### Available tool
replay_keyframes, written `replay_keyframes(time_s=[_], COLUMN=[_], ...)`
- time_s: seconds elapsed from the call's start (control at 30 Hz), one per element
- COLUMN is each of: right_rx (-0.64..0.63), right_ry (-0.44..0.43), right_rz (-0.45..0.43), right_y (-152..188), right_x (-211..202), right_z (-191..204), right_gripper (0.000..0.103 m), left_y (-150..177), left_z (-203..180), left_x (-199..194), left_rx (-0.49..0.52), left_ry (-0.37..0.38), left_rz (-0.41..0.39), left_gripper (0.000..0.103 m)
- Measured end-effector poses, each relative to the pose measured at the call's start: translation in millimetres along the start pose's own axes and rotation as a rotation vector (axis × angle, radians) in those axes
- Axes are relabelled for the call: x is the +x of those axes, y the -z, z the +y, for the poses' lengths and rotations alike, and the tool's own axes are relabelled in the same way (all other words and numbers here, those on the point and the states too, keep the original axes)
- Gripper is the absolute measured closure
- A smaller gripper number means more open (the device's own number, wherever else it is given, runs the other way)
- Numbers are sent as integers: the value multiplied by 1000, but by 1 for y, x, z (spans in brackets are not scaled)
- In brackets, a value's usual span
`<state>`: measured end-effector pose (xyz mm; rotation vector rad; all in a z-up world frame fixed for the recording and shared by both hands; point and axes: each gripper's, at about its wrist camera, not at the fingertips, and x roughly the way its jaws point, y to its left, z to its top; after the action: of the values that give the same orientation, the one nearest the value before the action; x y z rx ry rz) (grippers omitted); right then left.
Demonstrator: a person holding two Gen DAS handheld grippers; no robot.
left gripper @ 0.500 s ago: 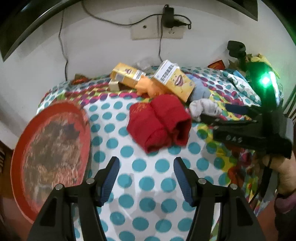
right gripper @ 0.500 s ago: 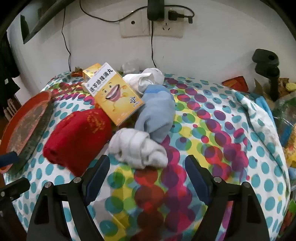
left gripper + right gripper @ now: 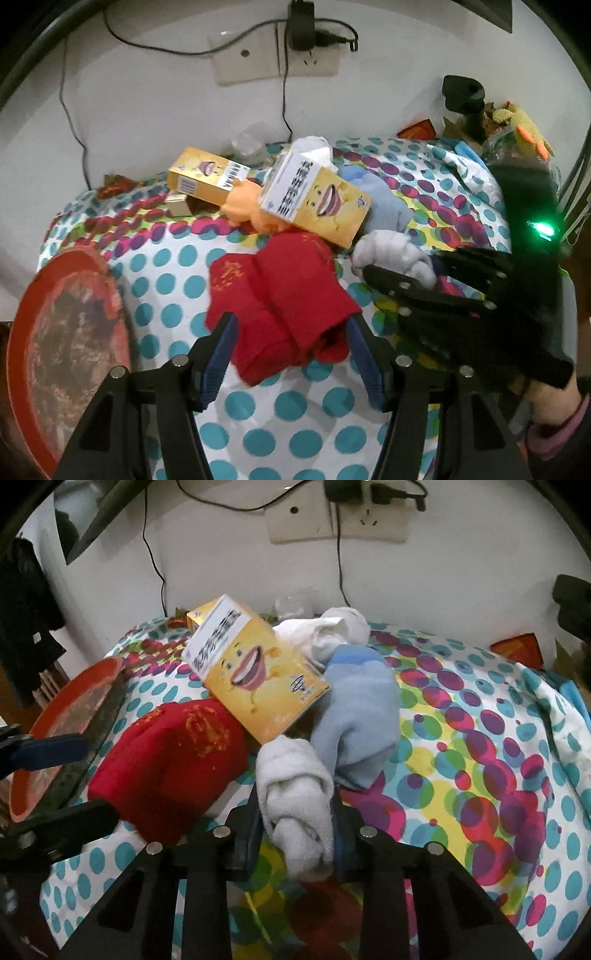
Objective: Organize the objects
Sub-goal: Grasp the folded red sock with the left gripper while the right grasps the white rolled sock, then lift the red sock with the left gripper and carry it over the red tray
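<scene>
We see the sock bundle [image 3: 284,299] lying on the tablecloth [image 3: 258,406], with the tray [image 3: 66,332] to its left at the table's edge. Far of the bundle, a carton [image 3: 317,199] leans over a toy [image 3: 247,206]; right of it lie the rolled sock [image 3: 295,797] and another sock [image 3: 362,716], a second carton [image 3: 207,177] farther left

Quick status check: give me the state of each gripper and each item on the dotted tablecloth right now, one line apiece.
Left gripper: jaws open, straddling the red cloth bundle.
Right gripper: jaws shut on the white rolled sock.
Red cloth bundle: folded, lying on the cloth, not gripped.
White rolled sock: rolled up, clamped.
Blue sock: lying loose.
Yellow box: closed, tilted, propped on the pile.
Red tray: flat, holding nothing.
</scene>
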<state>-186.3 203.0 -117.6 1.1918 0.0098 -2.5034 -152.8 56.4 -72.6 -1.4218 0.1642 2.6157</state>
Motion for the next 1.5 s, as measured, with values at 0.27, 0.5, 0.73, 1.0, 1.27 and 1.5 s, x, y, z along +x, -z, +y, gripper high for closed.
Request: replay_keyframes(time_s=[0.27,0.5,0.73,1.0,1.27,1.5], right_rx=[53,100,99,98,79,69], right_ry=[1,-24,-24,-22,3,22], right_rz=[-9,-2,-4,-3,1,5], right_y=[17,24,25,24,24,25], right_x=[-21,-24,-25,-25,-25,-25], right_z=[-24,-36,-35,-35,-35,-34], right_gripper=[75,75,74,74,74,74], left_y=[-15,-19,-18,-15,-9,-2], left_z=[-24,-27,-22,-10,-15,-17], left_x=[28,40,41,33,12,-9], left_rx=[41,32,64,45,60,81], left_ry=[-25,-51,-100,-64,-21,-2], left_rz=[38,32,28,18,0,-17], left_gripper=[41,41,68,85,87,95])
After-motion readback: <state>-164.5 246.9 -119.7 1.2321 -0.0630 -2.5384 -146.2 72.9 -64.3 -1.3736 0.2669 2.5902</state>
